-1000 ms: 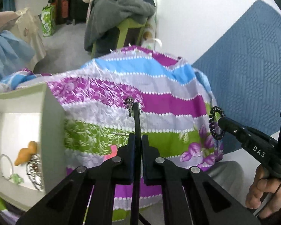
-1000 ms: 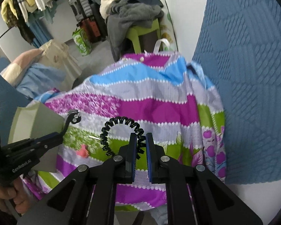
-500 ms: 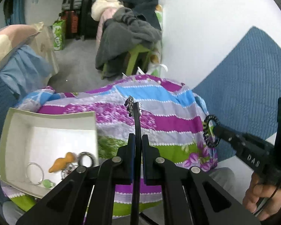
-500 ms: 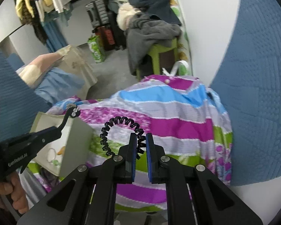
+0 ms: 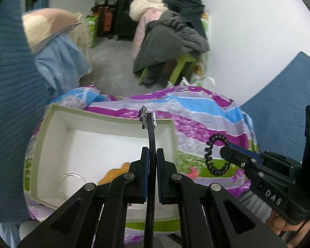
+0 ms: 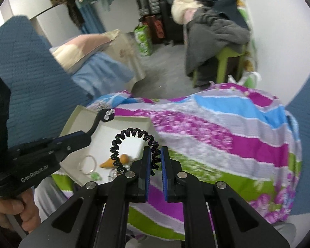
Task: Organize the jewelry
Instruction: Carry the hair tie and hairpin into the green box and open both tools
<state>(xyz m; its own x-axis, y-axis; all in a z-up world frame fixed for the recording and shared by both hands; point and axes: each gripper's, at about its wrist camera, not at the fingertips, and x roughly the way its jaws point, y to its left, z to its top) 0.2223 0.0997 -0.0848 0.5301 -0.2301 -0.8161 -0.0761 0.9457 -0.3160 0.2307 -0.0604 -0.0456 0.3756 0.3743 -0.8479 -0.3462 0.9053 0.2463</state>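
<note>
My left gripper (image 5: pixel 153 155) is shut on a black hair clip (image 5: pixel 149 132) whose rhinestone tip sticks up over the far rim of an open white box (image 5: pixel 57 122). My right gripper (image 6: pixel 156 155) is shut on a black spiral hair tie (image 6: pixel 132 136), which loops upward above the box's right side. In the box (image 6: pixel 76 113) lie an orange piece (image 6: pixel 113 162), a clear ring (image 6: pixel 87 164) and a small green bit (image 6: pixel 96 175). Each gripper shows in the other's view: the right gripper (image 5: pixel 227 154) and the left gripper (image 6: pixel 86 137) with the clip (image 6: pixel 106 115).
The box sits on a striped floral cloth (image 6: pixel 227 144) with a small pink item (image 5: pixel 193 172) on it. Blue quilted fabric (image 5: pixel 6 103) rises at the left and right. A green stool piled with grey clothes (image 5: pixel 171 41) stands behind. A person's hand (image 6: pixel 8 212) holds the left handle.
Both grippers have swung left and slightly up, each keeping its item. The box, first at the far left edge, now lies under and in front of them.
</note>
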